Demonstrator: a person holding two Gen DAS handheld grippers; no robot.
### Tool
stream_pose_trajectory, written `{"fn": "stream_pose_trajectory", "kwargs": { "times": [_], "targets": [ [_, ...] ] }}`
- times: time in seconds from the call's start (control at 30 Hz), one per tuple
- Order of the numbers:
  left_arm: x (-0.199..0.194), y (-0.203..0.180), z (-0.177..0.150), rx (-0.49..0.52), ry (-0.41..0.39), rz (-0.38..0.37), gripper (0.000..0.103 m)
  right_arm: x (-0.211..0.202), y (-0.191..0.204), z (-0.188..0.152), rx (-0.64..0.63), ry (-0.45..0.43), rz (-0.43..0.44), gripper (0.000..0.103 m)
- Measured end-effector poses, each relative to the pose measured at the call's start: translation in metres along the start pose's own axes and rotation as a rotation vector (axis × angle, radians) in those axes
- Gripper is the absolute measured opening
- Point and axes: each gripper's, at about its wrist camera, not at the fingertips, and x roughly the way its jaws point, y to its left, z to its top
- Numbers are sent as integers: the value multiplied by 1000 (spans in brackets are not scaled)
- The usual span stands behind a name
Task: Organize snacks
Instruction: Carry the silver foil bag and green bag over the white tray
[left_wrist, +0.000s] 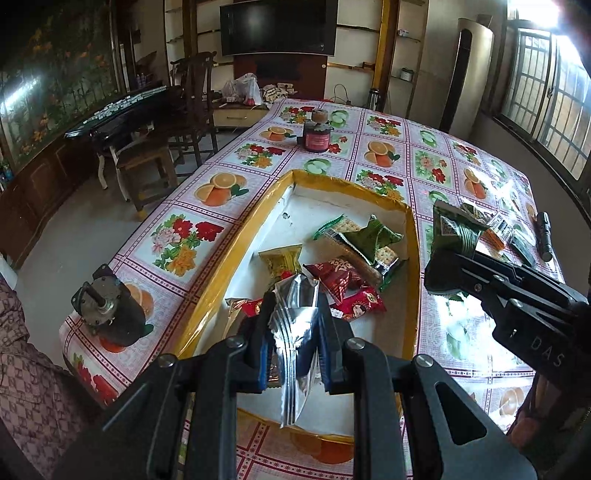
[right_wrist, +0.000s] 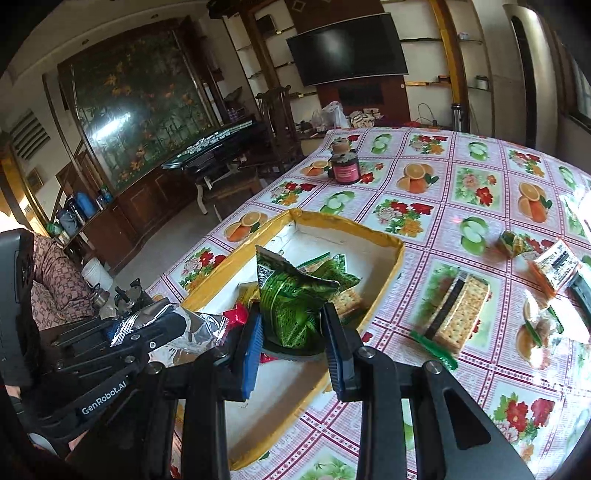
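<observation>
Our left gripper (left_wrist: 295, 332) has its jaws clamped on a silver foil packet (left_wrist: 293, 325), which stands upright between the blue pads and hangs over the near end of the box (left_wrist: 218, 291). Our right gripper (right_wrist: 291, 332) has its jaws clamped on a green snack packet (right_wrist: 291, 295), pinched at its lower part, above the box's right side.

We read "GenRobot.AI" on the left gripper's body in the right wrist view, and "DAS" on the right gripper's body in the left wrist view.

The yellow-rimmed white box on the tabletop (left_wrist: 424, 147) holds red packets (left_wrist: 340, 277), a gold packet (left_wrist: 282, 258), green ones and crackers. To its right lie a cracker pack (right_wrist: 454, 314) and more snacks. Farther off stands a dark jar (left_wrist: 317, 137).
</observation>
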Motion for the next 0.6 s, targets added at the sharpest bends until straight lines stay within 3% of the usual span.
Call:
{"fn": "stream_pose_trajectory", "kwargs": {
  "times": [0.6],
  "targets": [
    [18, 8, 1, -15, 44, -31, 22, 33, 7, 1, -10, 68, 4, 30]
  ]
}}
